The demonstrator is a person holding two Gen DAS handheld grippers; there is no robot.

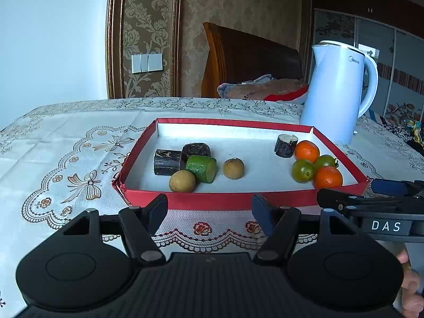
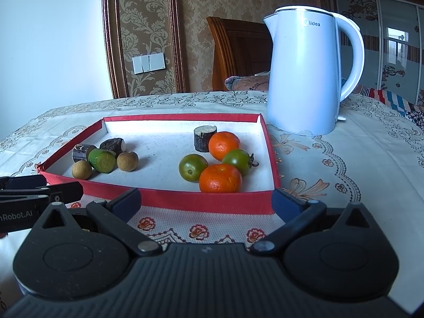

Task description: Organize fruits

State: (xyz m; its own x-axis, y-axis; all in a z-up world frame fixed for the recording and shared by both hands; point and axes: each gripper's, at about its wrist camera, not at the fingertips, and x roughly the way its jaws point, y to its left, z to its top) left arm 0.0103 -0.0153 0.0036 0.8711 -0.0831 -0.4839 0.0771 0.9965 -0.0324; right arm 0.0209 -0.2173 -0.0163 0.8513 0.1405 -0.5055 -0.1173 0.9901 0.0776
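Now both sets of jaws stand open and empty below the shallow red-walled cardboard tray on the bench. A round brown longan, mid-frame, lies straight ahead of the left gripper, the nearer; the right gripper faces the oranges.

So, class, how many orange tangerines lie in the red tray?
2. One tangerine lies by the upright dark stub; the other lies nearest the tray's front wall. None seems hidden.
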